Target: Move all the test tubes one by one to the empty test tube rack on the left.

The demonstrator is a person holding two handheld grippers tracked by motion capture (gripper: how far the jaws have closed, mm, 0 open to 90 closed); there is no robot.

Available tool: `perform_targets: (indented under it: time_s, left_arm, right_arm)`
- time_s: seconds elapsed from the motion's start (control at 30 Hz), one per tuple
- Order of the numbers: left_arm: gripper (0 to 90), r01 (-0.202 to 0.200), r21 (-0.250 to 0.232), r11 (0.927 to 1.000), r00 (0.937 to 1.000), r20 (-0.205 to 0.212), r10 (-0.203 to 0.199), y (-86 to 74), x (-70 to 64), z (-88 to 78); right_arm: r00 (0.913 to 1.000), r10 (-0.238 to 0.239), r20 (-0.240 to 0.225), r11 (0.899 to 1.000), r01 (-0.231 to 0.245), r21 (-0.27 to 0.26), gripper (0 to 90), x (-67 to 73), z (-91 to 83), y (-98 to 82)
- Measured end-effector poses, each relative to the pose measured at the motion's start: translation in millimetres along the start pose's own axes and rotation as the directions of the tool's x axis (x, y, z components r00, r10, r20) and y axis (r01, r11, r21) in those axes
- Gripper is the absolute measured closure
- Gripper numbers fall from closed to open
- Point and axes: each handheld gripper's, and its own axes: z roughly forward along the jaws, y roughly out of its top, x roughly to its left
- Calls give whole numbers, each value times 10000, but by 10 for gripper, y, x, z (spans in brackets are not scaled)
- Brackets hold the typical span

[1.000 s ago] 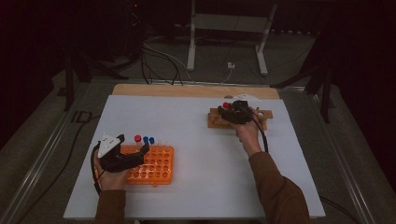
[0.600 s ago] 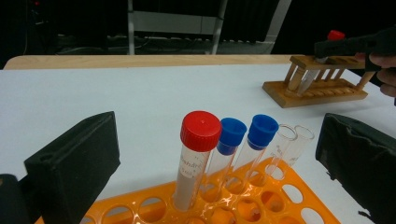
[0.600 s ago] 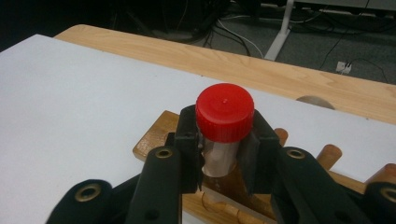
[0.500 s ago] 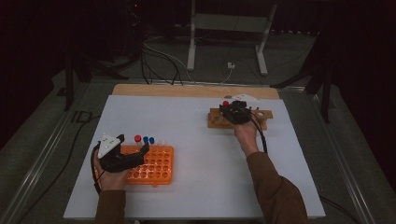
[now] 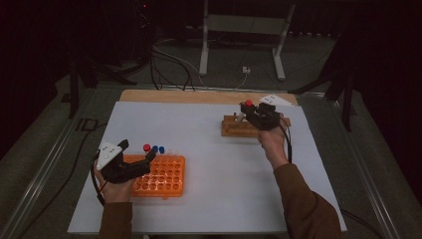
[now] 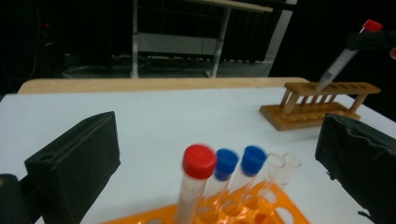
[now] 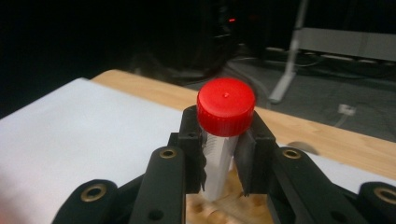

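- The right gripper (image 7: 223, 158) was clenched on a red-capped tube (image 7: 224, 135), its pads pressing the clear wall just under the cap; its jaws had just been closing, with that tube between them.
- In the left gripper view the tube (image 6: 343, 56) hung tilted, its tip just at or above the top rail of the wooden rack (image 6: 322, 105); whether the tip had fully left its hole could not be told.
- The step in hand looked like lifting this tube out of the wooden rack to carry it across to the orange rack (image 5: 161, 175).
- To do it well, the lift should run along the tube's own axis until the tip is free of the rail; swinging sideways too soon could drag the light rack or lever the tube in the pads.
- The grip sat high, close to the cap, so the long body below could swing; a slow, steady carry would probably suit.
- The left gripper (image 5: 130, 167) rested at the near left part of the orange rack with its jaws standing apart and nothing between them, perhaps to steady that rack.
- That rack already held one red-capped tube (image 6: 194, 184), two blue-capped tubes (image 6: 238, 170) and two uncapped ones (image 6: 280, 170) in its far row, on the white table (image 5: 209, 149); a free hole beside them looked the likely target.
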Motion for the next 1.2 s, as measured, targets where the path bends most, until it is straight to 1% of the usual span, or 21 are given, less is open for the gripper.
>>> perform_targets:
  time_s: [0.07, 0.13, 0.27, 0.33, 0.4, 0.47, 0.53, 0.6, 0.63, 0.67, 0.7, 0.73, 0.77, 0.8, 0.9, 0.97, 1.03, 1.07, 1.1, 1.13, 1.2]
  left_arm:
    - [8, -148, -16, 9999, 9997, 178, 148, 29, -74, 15]
    - [12, -419, 82, 9991, 9983, 421, 415, 56, -169, 43]
    - [35, -976, 251, 9949, 9894, 1100, 943, 115, -398, 143]
    - [49, -1442, 396, 9888, 9805, 1402, 1374, 137, -535, 208]
    - [63, -2028, 565, 9776, 9667, 1710, 1906, 142, -693, 286]
    - [67, -2498, 742, 9654, 9504, 2093, 2299, 129, -845, 372]
    - [74, -2767, 894, 9568, 9374, 2441, 2483, 112, -971, 463]
    - [81, -2921, 1054, 9506, 9274, 2739, 2546, 100, -1066, 543]
    - [95, -2976, 1090, 9484, 9241, 2823, 2576, 93, -1106, 574]
    - [122, -3046, 1108, 9460, 9211, 2871, 2630, 87, -1140, 602]
    - [149, -3074, 1157, 9445, 9201, 2893, 2641, 78, -1172, 628]
    - [173, -3162, 1229, 9407, 9175, 2918, 2703, 70, -1196, 652]
    - [197, -3195, 1235, 9395, 9148, 2989, 2717, 58, -1220, 668]
    - [258, -3272, 1259, 9365, 9095, 3109, 2760, 48, -1234, 679]
    - [444, -3339, 1354, 9329, 8960, 3528, 2695, 26, -1261, 702]
    - [531, -3369, 1463, 9301, 8915, 3674, 2651, 13, -1274, 720]
    - [584, -3452, 1563, 9254, 8858, 3801, 2662, 2, -1277, 736]
    - [627, -3440, 1605, 9251, 8854, 3836, 2626, -5, -1282, 742]
    - [668, -3520, 1643, 9215, 8817, 3886, 2675, -7, -1279, 744]
    - [711, -3525, 1633, 9215, 8783, 3976, 2655, -10, -1278, 743]
    - [741, -3609, 1633, 9182, 8755, 3986, 2732, -14, -1284, 735]
  right_arm:
    - [9993, -49, -358, 10000, 49, 21, 742, 47, -77, 6]
    - [9970, -169, -756, 9998, 176, 80, 742, 117, -148, -4]
    - [9868, -325, -1587, 9993, 350, 128, 742, 283, -280, -43]
    - [9787, -334, -2027, 9992, 368, 131, 741, 365, -340, -66]
    - [9699, -360, -2410, 9988, 430, 240, 741, 451, -383, -90]
    - [9587, -426, -2811, 9979, 544, 342, 741, 537, -406, -119]
    - [9474, -589, -3145, 9960, 771, 458, 741, 629, -423, -147]
    - [9353, -727, -3462, 9932, 996, 606, 740, 724, -440, -174]
    - [9291, -804, -3610, 9918, 1105, 635, 740, 768, -448, -188]
    - [9236, -827, -3744, 9910, 1158, 668, 739, 809, -456, -202]
    - [9177, -848, -3880, 9900, 1217, 713, 739, 844, -463, -215]
    - [9120, -863, -4010, 9893, 1260, 736, 739, 877, -464, -230]
    - [9058, -839, -4154, 9887, 1275, 784, 739, 908, -466, -246]
    - [9002, -831, -4274, 9880, 1305, 828, 739, 936, -467, -263]
    - [8881, -866, -4515, 9852, 1437, 937, 739, 1006, -463, -303]
    - [8803, -861, -4665, 9845, 1470, 956, 739, 1036, -457, -317]
    - [8741, -800, -4790, 9848, 1436, 975, 739, 1060, -456, -321]
    - [8724, -827, -4817, 9845, 1465, 963, 739, 1072, -457, -322]
    - [8698, -822, -4865, 9843, 1474, 973, 739, 1083, -459, -322]
    - [8683, -854, -4887, 9841, 1502, 950, 739, 1090, -461, -323]
    - [8669, -896, -4903, 9836, 1543, 932, 736, 1097, -463, -323]
